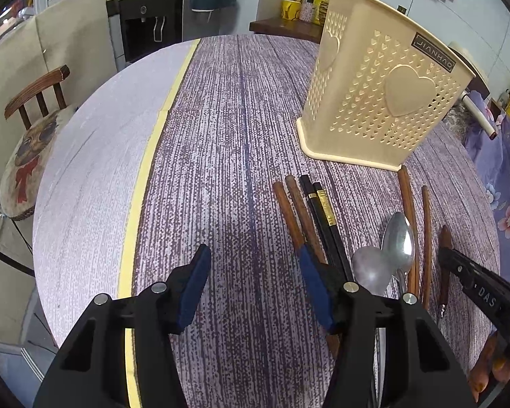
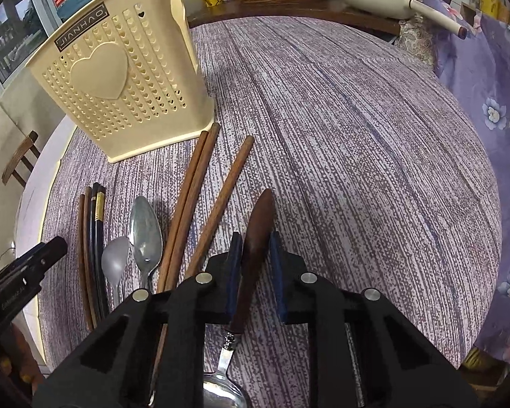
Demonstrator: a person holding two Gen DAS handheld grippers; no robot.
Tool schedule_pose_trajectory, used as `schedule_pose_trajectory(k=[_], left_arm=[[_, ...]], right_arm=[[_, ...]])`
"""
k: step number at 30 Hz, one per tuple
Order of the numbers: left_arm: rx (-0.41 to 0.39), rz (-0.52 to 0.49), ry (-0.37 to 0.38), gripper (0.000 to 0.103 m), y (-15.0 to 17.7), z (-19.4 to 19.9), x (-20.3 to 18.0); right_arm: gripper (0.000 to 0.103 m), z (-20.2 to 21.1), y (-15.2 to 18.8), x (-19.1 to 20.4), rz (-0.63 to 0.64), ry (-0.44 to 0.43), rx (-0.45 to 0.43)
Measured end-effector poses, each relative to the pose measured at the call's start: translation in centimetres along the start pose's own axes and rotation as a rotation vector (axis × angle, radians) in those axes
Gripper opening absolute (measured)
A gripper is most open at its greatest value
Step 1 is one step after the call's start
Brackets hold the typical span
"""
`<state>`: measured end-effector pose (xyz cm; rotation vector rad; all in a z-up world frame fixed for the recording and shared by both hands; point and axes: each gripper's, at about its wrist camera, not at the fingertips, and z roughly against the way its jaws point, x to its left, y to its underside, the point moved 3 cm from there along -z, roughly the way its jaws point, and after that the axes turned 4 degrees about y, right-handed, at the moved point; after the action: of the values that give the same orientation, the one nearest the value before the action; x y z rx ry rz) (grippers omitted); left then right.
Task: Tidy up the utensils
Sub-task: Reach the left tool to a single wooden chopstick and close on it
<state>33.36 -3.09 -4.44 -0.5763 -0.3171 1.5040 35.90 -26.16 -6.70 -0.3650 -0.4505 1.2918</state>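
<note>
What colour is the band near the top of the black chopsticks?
Gold, on the black chopsticks; the left wrist view shows it best.

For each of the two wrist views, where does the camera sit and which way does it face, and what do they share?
Left wrist: sits behind the left gripper, looking steeply down across the table; its jaws stand open over bare cloth, and the right gripper enters at the right edge.
Right wrist: sits behind the right gripper, facing down; its jaws flank the wooden-handled utensil; the left gripper shows at left.
Shared: cream holder, chopsticks, two metal spoons.
</note>
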Motion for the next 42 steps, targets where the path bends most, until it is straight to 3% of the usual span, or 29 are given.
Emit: schedule_pose_trajectory(k=[8,12,19,21,23,31,34,42], left_arm=[[0.004,-0.051,-0.060,0.042,0.2,-1.0,-1.2],[0.019,-0.048,-0.088,0.030,0.1,-1.1,0.2],[0.032,0.054,-0.012,0.031,-0.6,-0.8,1.1],[0.015,0.051,-0.016,0.046,-0.7,-0.7,0.6],[0.004,0.047,-0.009,0.051,-0.8,-0.6,-0.1],[0.009,-0.026,-0.094,0.049,0.3,-1.2,-0.9],[0.021,-0.016,-0.085,0.043,0.5,-0.9,0.0],[0.048,0.010,-0.085,0.047,-0.4,-1.8,-0.5]], right_arm=[[0.017,0.2,0.4,0.0,0.017,0.009,-0.016],[0.017,0.2,0.5,-0.2,0.016,0.000,-0.012],[0.017,0.2,0.4,-0.1,0.012,0.000,-0.012],[0.017,0.1,0.4,-0.1,0.011,-0.002,-0.015],[0.017,0.1,0.4,-0.1,0.009,-0.004,-0.017],[0.017,0.2,0.5,-0.1,0.011,-0.002,-0.024],[0.017,0.2,0.5,-0.1,0.011,-0.003,-0.024],[0.017,-0.1,0.0,0.3,-0.001,0.008,-0.011]])
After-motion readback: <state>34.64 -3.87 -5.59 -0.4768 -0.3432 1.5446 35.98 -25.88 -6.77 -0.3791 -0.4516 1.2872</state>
